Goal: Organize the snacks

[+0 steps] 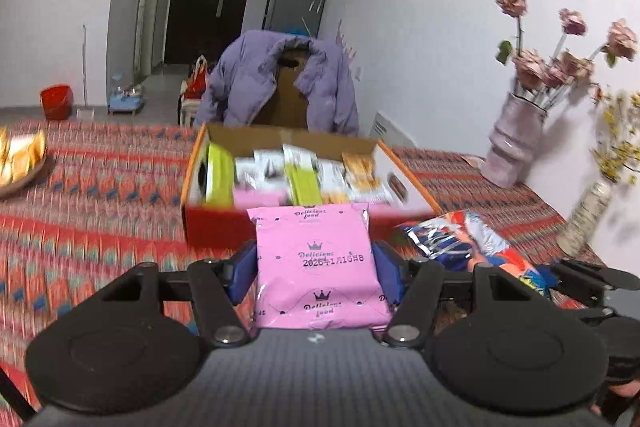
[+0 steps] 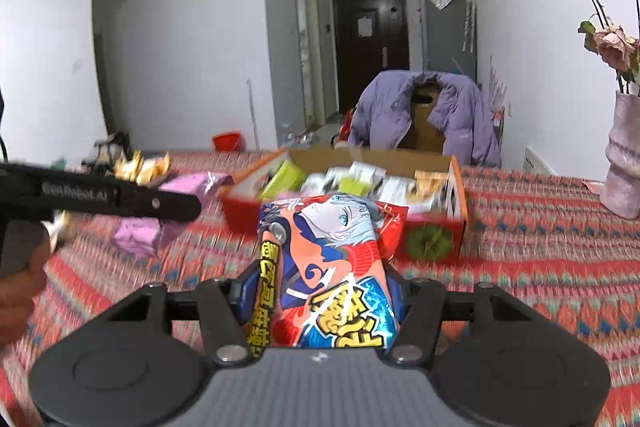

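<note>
Holding a snack in each claw, I have both poised just short of the cardboard box (image 1: 304, 143) on the desk (image 1: 100, 211).

Left claw (image 1: 316, 267): clenched on the pink packet (image 1: 320, 267), blue pads pressing its two side edges about mid-height. The packet stands upright between the fingers, its top edge level with the box's near wall.

Right claw (image 2: 320, 291): clenched on the cartoon-print bag (image 2: 328, 267), held by its sides low down, with the upper part leaning toward the box (image 2: 360, 163).

Box contents: already well filled with green, white and orange packets standing in rows; free room looks limited near the front wall.

Handling judgement: both items appear light, soft film pouches with air inside. I expect them to crumple and slip under a hard squeeze, and the contents may be brittle. The sealed side seams or a flat mid-body hold seem safest; the glossy bag looks the more slippery.

Elsewhere: more pink packets (image 2: 140, 235) lie loose on the desk to the left, beside a plate of gold-wrapped snacks (image 2: 140, 167). Motion blur prevents finer detail.
</note>
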The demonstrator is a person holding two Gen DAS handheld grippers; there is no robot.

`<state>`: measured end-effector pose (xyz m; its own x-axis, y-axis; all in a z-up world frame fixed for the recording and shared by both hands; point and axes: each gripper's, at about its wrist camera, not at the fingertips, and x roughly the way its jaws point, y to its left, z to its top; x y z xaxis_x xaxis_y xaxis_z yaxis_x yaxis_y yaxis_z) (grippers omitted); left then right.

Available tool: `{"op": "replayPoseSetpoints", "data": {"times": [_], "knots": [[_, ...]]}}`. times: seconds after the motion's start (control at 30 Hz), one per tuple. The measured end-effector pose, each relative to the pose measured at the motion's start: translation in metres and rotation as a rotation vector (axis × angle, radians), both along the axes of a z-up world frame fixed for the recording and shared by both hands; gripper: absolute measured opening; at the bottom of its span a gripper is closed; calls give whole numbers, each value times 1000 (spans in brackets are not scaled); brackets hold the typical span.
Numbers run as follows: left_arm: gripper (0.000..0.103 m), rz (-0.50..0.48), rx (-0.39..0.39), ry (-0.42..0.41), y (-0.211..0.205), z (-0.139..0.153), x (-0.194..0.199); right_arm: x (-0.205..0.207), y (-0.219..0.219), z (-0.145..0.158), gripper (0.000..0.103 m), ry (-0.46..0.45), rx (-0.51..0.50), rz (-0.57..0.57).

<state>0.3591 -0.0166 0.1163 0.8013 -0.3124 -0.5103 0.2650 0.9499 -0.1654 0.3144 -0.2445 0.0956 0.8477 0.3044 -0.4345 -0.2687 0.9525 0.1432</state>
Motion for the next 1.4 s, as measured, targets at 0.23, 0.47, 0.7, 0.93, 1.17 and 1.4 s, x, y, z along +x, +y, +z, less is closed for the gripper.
{"op": "replayPoseSetpoints", "data": {"times": [0.23,0.47,0.7,0.93,1.17,1.4], "knots": [[62,13,16,30,-10,7,106,105,-9,13,58,20,60,-8],[63,35,21,127,-27,-24,205,203,-9,-14,58,128,117,-64],[63,65,32,204,-35,-62,270,263,0,-49,58,210,95,-105],[64,89,67,249,-36,-90,296,287,11,-80,62,279,40,-108],[80,82,76,228,-34,-84,293,289,15,-78,74,295,19,-109],[82,97,95,174,-25,-46,269,268,3,-40,82,244,33,-111]]}}
